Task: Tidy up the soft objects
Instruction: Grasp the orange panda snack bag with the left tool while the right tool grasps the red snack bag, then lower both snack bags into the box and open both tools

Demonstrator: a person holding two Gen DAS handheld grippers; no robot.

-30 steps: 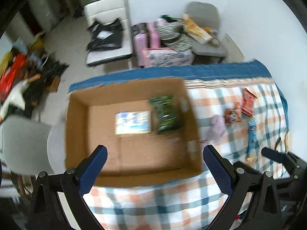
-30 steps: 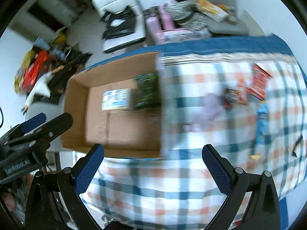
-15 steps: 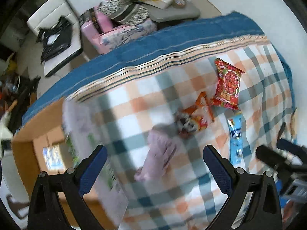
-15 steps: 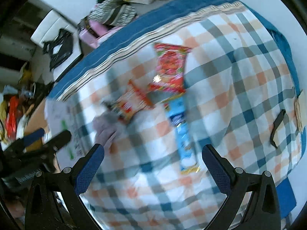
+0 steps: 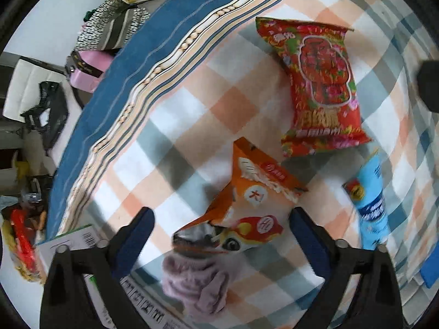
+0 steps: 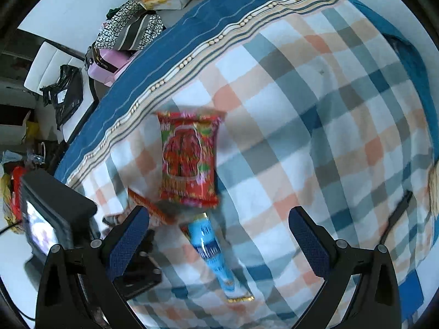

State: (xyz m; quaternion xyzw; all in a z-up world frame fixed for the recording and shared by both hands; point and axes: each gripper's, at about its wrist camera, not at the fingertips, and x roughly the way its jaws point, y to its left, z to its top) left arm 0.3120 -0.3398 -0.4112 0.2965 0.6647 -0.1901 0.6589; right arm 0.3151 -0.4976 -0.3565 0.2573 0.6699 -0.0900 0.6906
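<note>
On the checked bedspread [image 5: 175,126], between the blue-padded fingers of the left tool [image 5: 219,235]: an orange snack packet [image 5: 252,200], its lower end overlapping a lilac fleecy cloth [image 5: 194,277]. Left tool spread wide, gripping nothing. Right tool [image 6: 219,235] likewise spread wide and empty, above a light-blue tube-shaped packet [image 6: 211,249].

Handling, as a judgement: orange snack packet probably light, air-filled, with thin slick film; crushable contents likely, hence a gentle pinch across the middle of the body rather than at a crimped end. Lilac fleecy cloth soft and limp, no stiffness; best taken at a bunched fold near its top, with sag expected on lifting. Light-blue tube-shaped packet narrow and smooth; a grip across its short axis near mid-length is the safest guess. Red snack packet [image 5: 321,82] broad and puffy, apparently the bulkiest; hold near one sealed edge or across the narrower width.

Appearance: orange snack packet creased, with white and red roundels and a cartoon face at the lower end. Red snack packet glossy, flower-patterned, yellow lettering near the bottom seam, lying just beyond the orange one. Light-blue tube-shaped packet with a red-and-yellow badge, beside both, to the right in the left wrist view. Lilac fleecy cloth crumpled, nearest the left tool's camera, beside the printed flap of a cardboard box [image 5: 79,241].
</note>
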